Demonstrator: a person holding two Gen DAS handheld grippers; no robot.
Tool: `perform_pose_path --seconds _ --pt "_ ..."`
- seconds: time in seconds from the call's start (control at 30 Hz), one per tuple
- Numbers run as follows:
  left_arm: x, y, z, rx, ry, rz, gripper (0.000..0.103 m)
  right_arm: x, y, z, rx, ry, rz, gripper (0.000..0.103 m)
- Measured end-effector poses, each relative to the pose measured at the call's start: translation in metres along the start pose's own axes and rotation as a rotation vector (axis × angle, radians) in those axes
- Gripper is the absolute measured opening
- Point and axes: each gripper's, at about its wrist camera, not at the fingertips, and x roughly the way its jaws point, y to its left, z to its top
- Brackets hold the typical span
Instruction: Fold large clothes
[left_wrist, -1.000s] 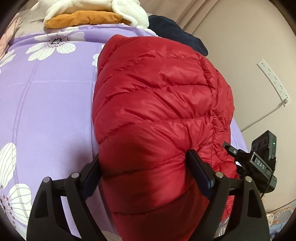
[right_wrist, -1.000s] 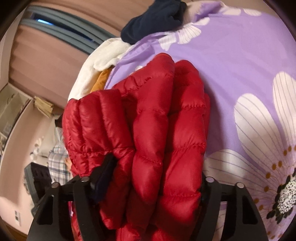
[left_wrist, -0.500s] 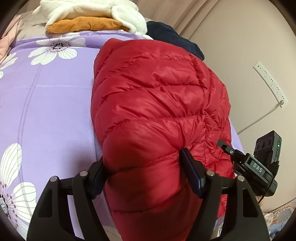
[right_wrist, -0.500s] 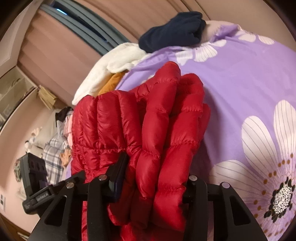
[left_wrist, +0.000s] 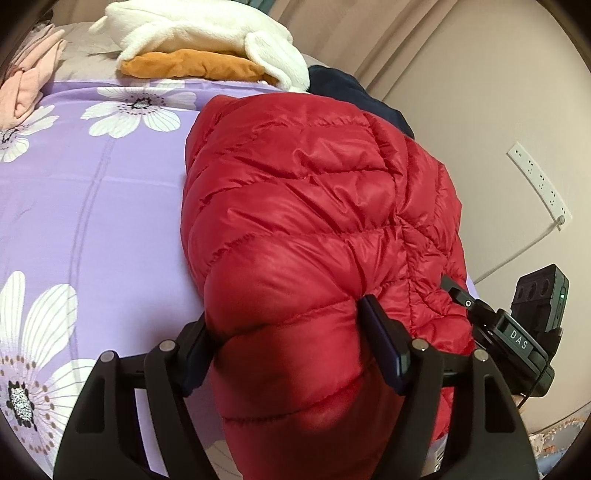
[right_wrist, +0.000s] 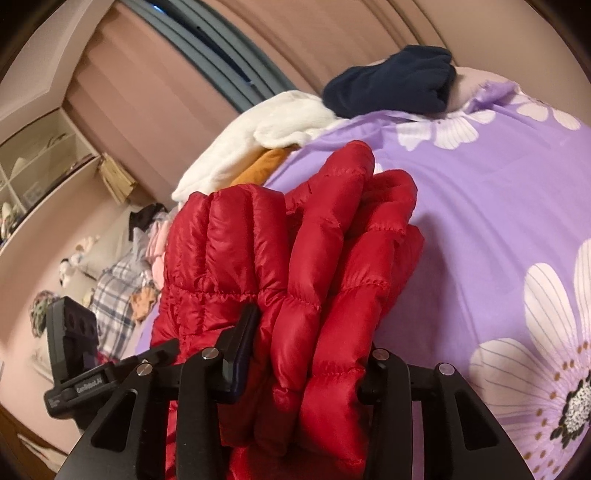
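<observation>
A red quilted puffer jacket (left_wrist: 306, 206) lies folded into a thick bundle on a purple bedspread with white flowers (left_wrist: 92, 206). My left gripper (left_wrist: 284, 332) is shut on the near end of the bundle, its fingers pressing into the padding on both sides. My right gripper (right_wrist: 310, 350) is shut on another edge of the same red jacket (right_wrist: 295, 258), with several puffy layers bunched between its fingers. The right gripper's body shows at the lower right of the left wrist view (left_wrist: 517, 332).
A white fleece (left_wrist: 207, 33) lies over an orange garment (left_wrist: 192, 66) at the far end of the bed, with a dark navy garment (left_wrist: 351, 92) beside them. A pink cloth (left_wrist: 26, 85) is far left. A wall with a power strip (left_wrist: 539, 184) is on the right.
Both grippers have closed tighter on the jacket and drawn back slightly, compressing the bundle. The jacket stays on the bed.
</observation>
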Motion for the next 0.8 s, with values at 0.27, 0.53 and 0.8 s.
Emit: perform_pose_path --seconds 0.27,0.53,0.8 --pt "-0.014 0.013 0.000 -0.023 -0.027 0.011 0.073 0.011 0.016 0.003 -0.052 0.001 0.026 0.042" --pt "-0.028 0.022 -0.001 -0.036 -0.050 0.027 0.073 0.019 0.025 0.005 -0.080 0.008 0.048 0.042" --pt "-0.042 0.029 -0.007 -0.054 -0.067 0.043 0.073 0.032 0.039 0.004 -0.106 0.020 0.059 0.042"
